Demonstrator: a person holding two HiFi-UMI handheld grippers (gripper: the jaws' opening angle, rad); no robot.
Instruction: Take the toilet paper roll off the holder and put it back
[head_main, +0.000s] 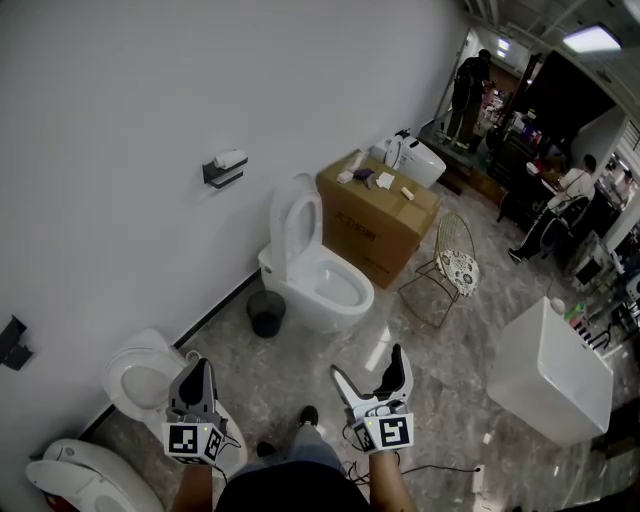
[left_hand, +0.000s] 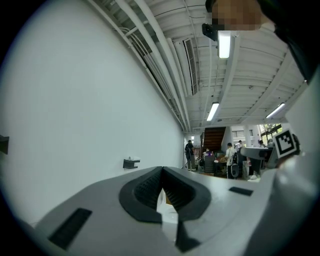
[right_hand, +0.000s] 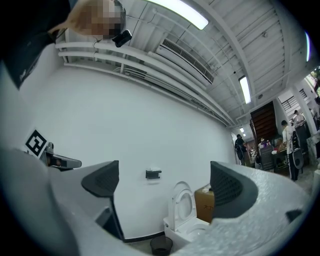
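The left gripper (head_main: 197, 368) and the right gripper (head_main: 366, 362) have pale grey plastic bodies that taper to two jaws. The jaws are lined with dark ribbed pads (right_hand: 227, 189). Each gripper carries a cube (head_main: 193, 440) of black-and-white square markers (one marker per face, white-bordered). The person wears a dark top (head_main: 290, 492), grey-blue trousers (head_main: 300, 443) and black shoes (head_main: 309, 414).
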